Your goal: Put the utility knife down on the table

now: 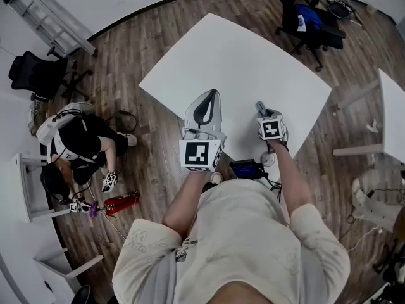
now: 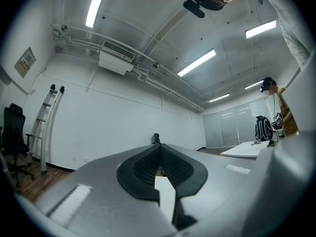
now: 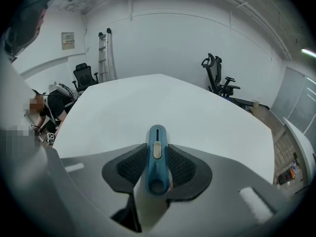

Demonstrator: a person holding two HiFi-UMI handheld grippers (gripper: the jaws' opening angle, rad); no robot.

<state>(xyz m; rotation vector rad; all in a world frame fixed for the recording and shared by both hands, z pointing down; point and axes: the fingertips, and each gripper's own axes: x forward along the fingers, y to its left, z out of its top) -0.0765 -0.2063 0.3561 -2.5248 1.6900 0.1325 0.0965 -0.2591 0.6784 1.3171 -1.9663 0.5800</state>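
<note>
A slim blue plastic utility knife is clamped lengthwise in the jaws of the right gripper, angled down over the near part of the large white table; beside it the left gripper hangs level, jaws together and empty

Left tool held level, jaws together, right tool tilted down, jaws clamping utility knife

surface: white table | under it: wood-plank floor | on floor: office chair
</note>
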